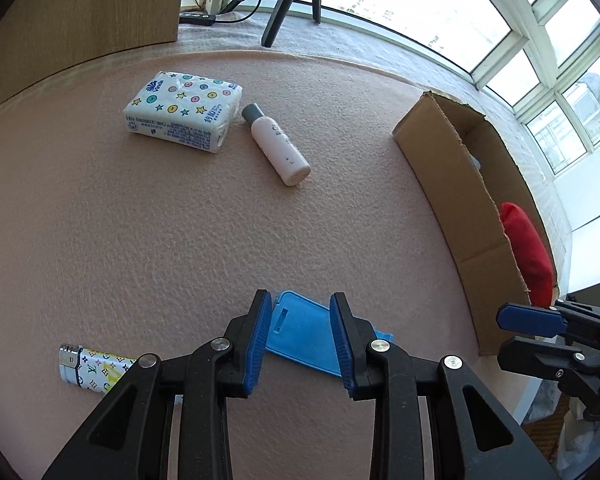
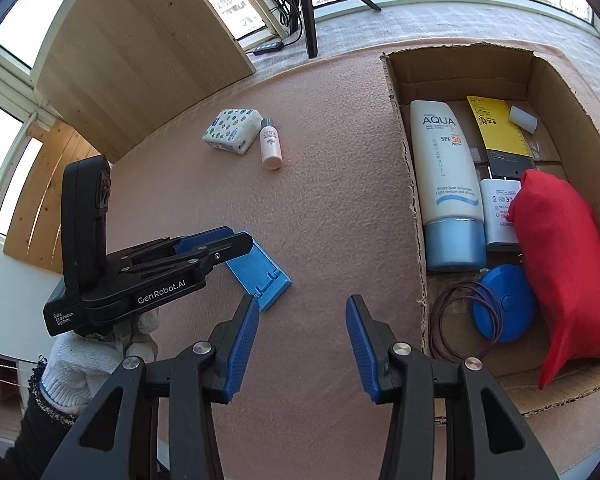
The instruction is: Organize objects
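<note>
A flat blue phone stand (image 1: 300, 332) (image 2: 266, 276) lies on the pink mat, close to the near edge. My left gripper (image 1: 300, 296) (image 2: 236, 240) stands open low over it, one finger on each side of its top end. My right gripper (image 2: 303, 300) (image 1: 500, 336) is open with nothing between its fingers, hovering over bare mat between the stand and the cardboard box (image 2: 414, 200) (image 1: 452, 184). A patterned tissue pack (image 1: 184, 114) (image 2: 232, 131) and a white bottle (image 1: 278, 146) (image 2: 270, 148) lie side by side at the far end. A patterned lighter (image 1: 92, 368) lies at the near left.
The box holds a red pouch (image 2: 560, 264), a sunscreen tube (image 2: 448, 184), a white charger (image 2: 500, 216), a yellow card (image 2: 496, 124), a blue round case (image 2: 504, 304) and thin loops (image 2: 456, 320). A gloved hand (image 2: 88, 360) holds the left gripper. A wooden board (image 2: 140, 60) and tripod legs (image 2: 308, 8) stand behind.
</note>
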